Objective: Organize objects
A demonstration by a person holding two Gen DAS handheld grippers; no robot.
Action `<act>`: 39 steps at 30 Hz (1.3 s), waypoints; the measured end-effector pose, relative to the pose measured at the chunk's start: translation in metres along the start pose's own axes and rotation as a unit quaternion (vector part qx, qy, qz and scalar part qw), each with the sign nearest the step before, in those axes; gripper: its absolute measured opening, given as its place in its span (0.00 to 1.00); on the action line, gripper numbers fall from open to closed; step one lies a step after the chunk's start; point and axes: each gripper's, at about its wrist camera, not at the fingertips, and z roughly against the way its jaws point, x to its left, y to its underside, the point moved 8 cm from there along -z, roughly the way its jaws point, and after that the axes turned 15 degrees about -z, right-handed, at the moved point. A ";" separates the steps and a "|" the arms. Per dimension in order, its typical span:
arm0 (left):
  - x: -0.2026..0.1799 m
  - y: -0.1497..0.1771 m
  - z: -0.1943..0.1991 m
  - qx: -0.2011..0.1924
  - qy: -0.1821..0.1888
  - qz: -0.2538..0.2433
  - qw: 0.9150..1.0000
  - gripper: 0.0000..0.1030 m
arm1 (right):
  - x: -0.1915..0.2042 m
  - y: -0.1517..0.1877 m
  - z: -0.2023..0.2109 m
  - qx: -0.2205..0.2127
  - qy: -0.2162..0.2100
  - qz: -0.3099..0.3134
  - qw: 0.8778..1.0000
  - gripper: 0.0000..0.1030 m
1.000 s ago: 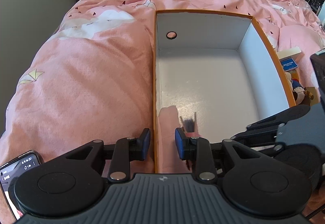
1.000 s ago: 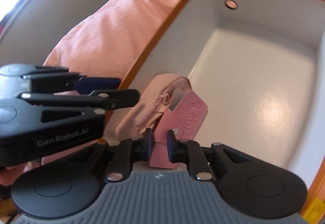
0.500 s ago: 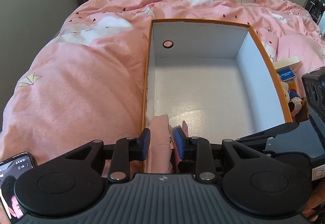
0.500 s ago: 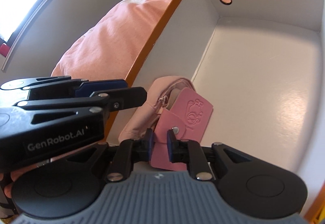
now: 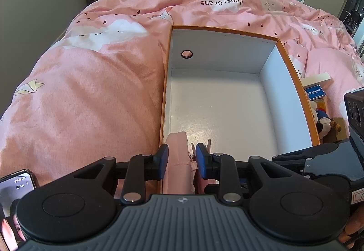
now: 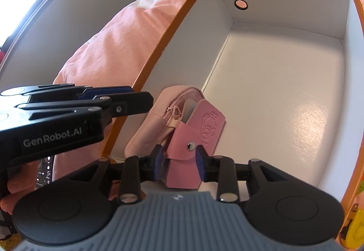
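Note:
An open white box with an orange rim (image 5: 227, 64) lies on the bed. My left gripper (image 5: 181, 158) is at the box's near left corner, shut on a pale pink cloth pouch (image 5: 178, 148) that stands against the left wall. In the right wrist view the pouch (image 6: 147, 128) leans on that wall, and a pink snap wallet (image 6: 200, 123) rests against it on the box (image 6: 284, 11) floor. My right gripper (image 6: 178, 161) straddles the wallet's lower end. Its jaws are opening, and the pads stand just off the wallet. The left gripper (image 6: 127, 103) reaches in from the left.
A pink duvet (image 5: 91, 91) covers the bed around the box. A phone (image 5: 16, 185) lies at the near left. A plush toy (image 5: 323, 123) and a blue card box (image 5: 315, 91) sit right of the box. A yellow object (image 6: 355, 228) lies by the box's right side.
The right jaws have spread apart and let go of the pink wallet, which stays leaning on the pouch. The pouch has come into view between the left fingers.

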 end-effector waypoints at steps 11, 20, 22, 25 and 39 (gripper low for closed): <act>-0.024 -0.038 0.039 -0.073 0.015 -0.031 0.997 0.36 | -0.014 -0.010 0.079 -0.094 0.076 0.002 0.993 0.35; -0.126 -0.078 0.039 -0.097 0.167 -0.108 0.975 0.36 | -0.096 0.000 0.176 -0.191 0.196 -0.094 0.957 0.35; -0.151 -0.082 0.031 -0.090 0.185 -0.127 0.970 0.36 | -0.120 0.009 0.193 -0.200 0.222 -0.120 0.947 0.35; -0.187 -0.084 0.016 -0.075 0.226 -0.142 0.961 0.36 | -0.154 0.023 0.214 -0.210 0.258 -0.155 0.930 0.35; -0.303 -0.081 -0.063 0.032 0.315 -0.139 0.938 0.63 | -0.276 0.057 0.250 -0.205 0.305 -0.268 0.891 0.33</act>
